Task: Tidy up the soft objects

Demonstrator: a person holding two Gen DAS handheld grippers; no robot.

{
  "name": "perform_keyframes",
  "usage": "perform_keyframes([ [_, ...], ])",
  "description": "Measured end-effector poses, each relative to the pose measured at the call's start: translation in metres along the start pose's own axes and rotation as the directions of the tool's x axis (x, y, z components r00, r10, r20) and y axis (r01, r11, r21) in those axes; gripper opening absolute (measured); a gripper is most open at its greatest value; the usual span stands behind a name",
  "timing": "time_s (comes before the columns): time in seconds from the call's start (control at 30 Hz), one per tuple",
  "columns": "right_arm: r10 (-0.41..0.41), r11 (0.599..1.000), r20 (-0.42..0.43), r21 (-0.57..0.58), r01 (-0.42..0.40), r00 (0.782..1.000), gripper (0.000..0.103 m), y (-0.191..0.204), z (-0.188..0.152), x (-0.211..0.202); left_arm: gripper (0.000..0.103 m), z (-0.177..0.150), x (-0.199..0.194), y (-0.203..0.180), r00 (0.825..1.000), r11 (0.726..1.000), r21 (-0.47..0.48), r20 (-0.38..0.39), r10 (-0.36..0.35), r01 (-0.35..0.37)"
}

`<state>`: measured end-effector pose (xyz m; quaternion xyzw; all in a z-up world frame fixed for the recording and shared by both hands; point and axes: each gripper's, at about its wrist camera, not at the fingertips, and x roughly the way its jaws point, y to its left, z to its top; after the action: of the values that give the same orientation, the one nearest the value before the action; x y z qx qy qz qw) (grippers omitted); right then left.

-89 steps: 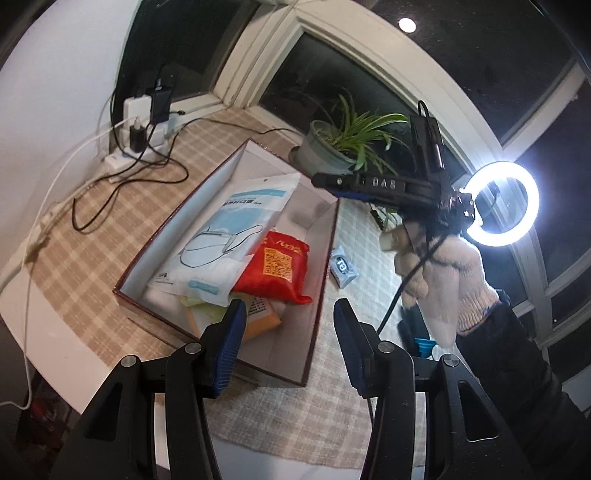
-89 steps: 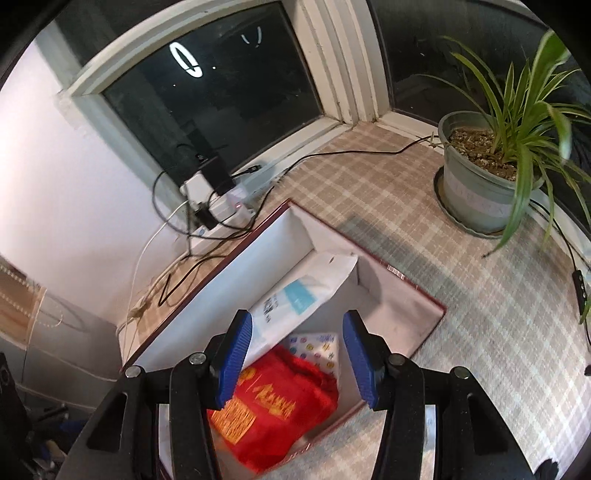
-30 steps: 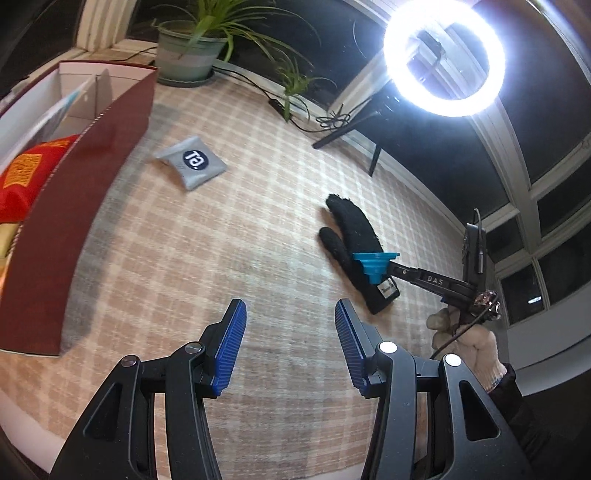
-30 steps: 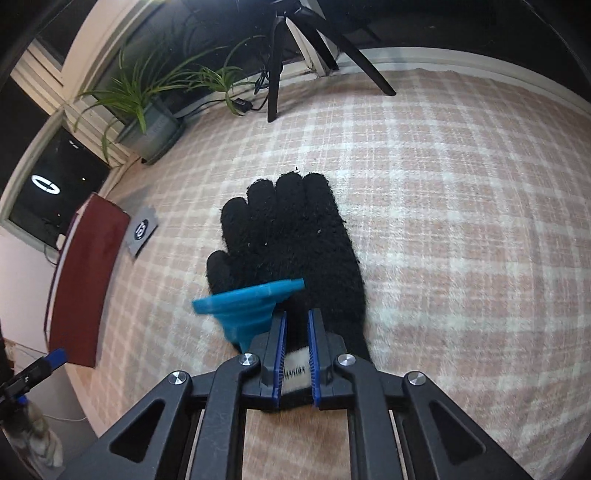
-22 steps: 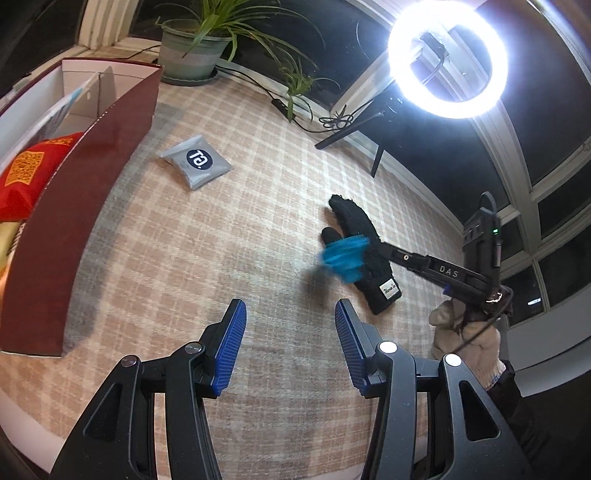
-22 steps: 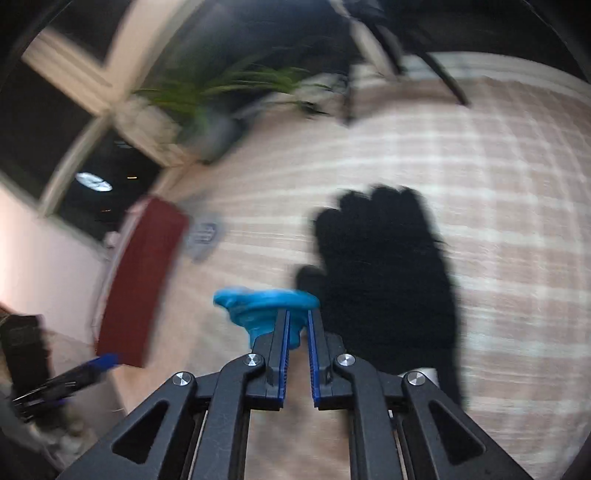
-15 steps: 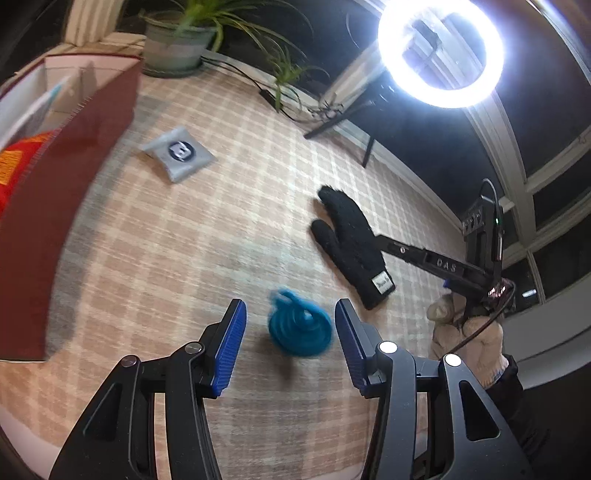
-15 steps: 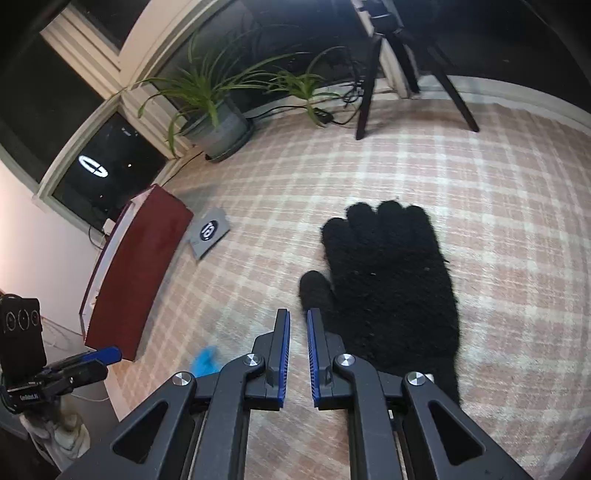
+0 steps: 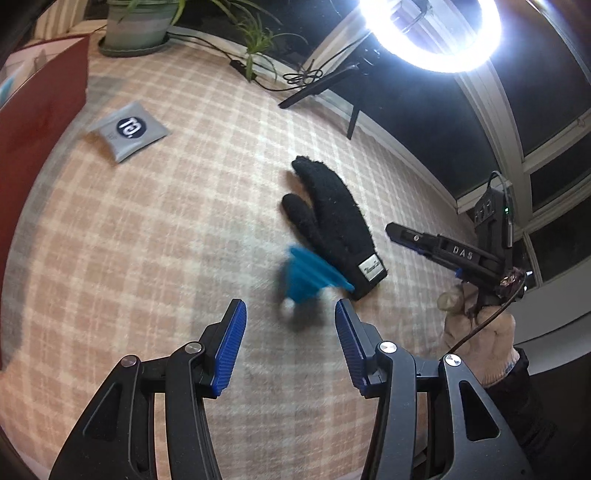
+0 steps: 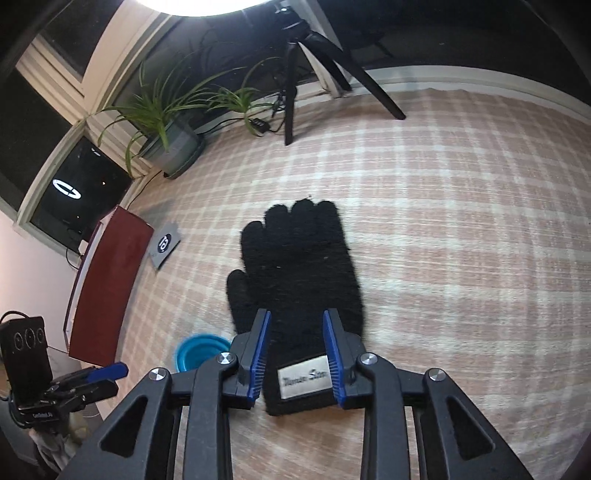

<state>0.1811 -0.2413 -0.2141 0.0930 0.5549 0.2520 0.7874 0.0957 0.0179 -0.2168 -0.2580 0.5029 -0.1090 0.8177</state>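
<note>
Counter [image 9: 155, 229] under a plaid cloth fills the left wrist view. The left gripper [image 9: 290, 345] hangs over it with its blue pads spread wide and nothing between them. Just ahead of the pads a blue funnel-shaped cup [image 9: 308, 278] shows blurred, touching or just beside the cuff of a black glove [image 9: 328, 221] that lies flat near the middle of the counter. A grey packet [image 9: 127, 131] lies toward the counter's far left part, near the red wall of a box [image 9: 37, 122] at the left edge. A potted plant [image 9: 138, 22] stands at the far left corner, and a ring light [image 9: 430, 35] on a tripod glares at the far edge. The right gripper [image 9: 397, 232] reaches in from the right, held by a gloved hand [image 9: 480, 336].

In the right wrist view, the right gripper [image 10: 295, 350] is opening, its pads standing either side of the black glove's [image 10: 295, 269] labelled cuff without visibly pressing it. The blue cup [image 10: 201, 350] sits mouth-up on the cloth just left of the cuff. The box [image 10: 107, 284] and grey packet [image 10: 164, 243] lie at the left edge, the plant [image 10: 173, 142] at the far left corner. The left gripper [image 10: 107, 371] shows at lower left.
</note>
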Motion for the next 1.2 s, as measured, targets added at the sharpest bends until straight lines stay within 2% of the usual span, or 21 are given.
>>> perform_keyframes([
  [0.03, 0.003, 1.000, -0.012, 0.001, -0.003, 1.000, 0.035, -0.003, 0.001, 0.001, 0.048, 0.002, 0.001, -0.002, 1.000, 1.000, 0.001, 0.001, -0.003, 0.003],
  [0.07, 0.003, 1.000, -0.020, 0.000, -0.003, 1.000, 0.044, -0.005, 0.002, 0.002, 0.048, 0.005, 0.003, -0.006, 1.000, 1.000, 0.006, 0.002, -0.003, 0.003],
  [0.1, 0.001, 1.000, -0.022, -0.002, -0.001, 1.000, 0.047, -0.007, 0.002, 0.002, 0.048, 0.006, 0.003, -0.008, 1.000, 1.000, 0.012, 0.004, -0.003, 0.003],
  [0.37, 0.020, 1.000, -0.103, -0.002, -0.020, 0.995, 0.047, -0.021, 0.014, 0.017, 0.049, 0.042, 0.009, -0.034, 1.000, 0.999, 0.046, 0.015, -0.015, 0.014],
  [0.53, 0.060, 0.998, -0.143, 0.019, -0.058, 0.988, 0.048, -0.030, 0.023, 0.024, 0.049, 0.059, 0.029, -0.046, 0.998, 0.998, 0.021, -0.030, -0.053, 0.053],
  [0.63, 0.091, 0.995, -0.160, 0.050, -0.085, 0.983, 0.048, -0.038, 0.027, 0.028, 0.049, 0.062, 0.052, -0.058, 0.993, 0.997, 0.014, -0.082, -0.081, 0.082],
  [0.8, 0.140, 0.989, -0.186, 0.078, -0.127, 0.973, 0.048, -0.046, 0.031, 0.032, 0.049, 0.070, 0.083, -0.057, 0.988, 0.998, -0.044, -0.146, -0.049, 0.043],
  [0.9, 0.154, 0.987, -0.204, 0.085, -0.139, 0.967, 0.048, -0.050, 0.031, 0.036, 0.049, 0.075, 0.094, -0.051, 0.984, 0.995, -0.093, -0.171, -0.056, 0.040],
  [1.07, 0.177, 0.983, -0.232, 0.098, -0.159, 0.956, 0.048, -0.053, 0.030, 0.045, 0.049, 0.075, 0.109, -0.052, 0.981, 0.995, -0.092, -0.196, 0.007, -0.025],
  [1.2, 0.196, 0.979, -0.249, 0.098, -0.177, 0.948, 0.048, -0.052, 0.029, 0.050, 0.049, 0.071, 0.117, -0.048, 0.978, 0.993, -0.104, -0.208, 0.029, -0.051],
])
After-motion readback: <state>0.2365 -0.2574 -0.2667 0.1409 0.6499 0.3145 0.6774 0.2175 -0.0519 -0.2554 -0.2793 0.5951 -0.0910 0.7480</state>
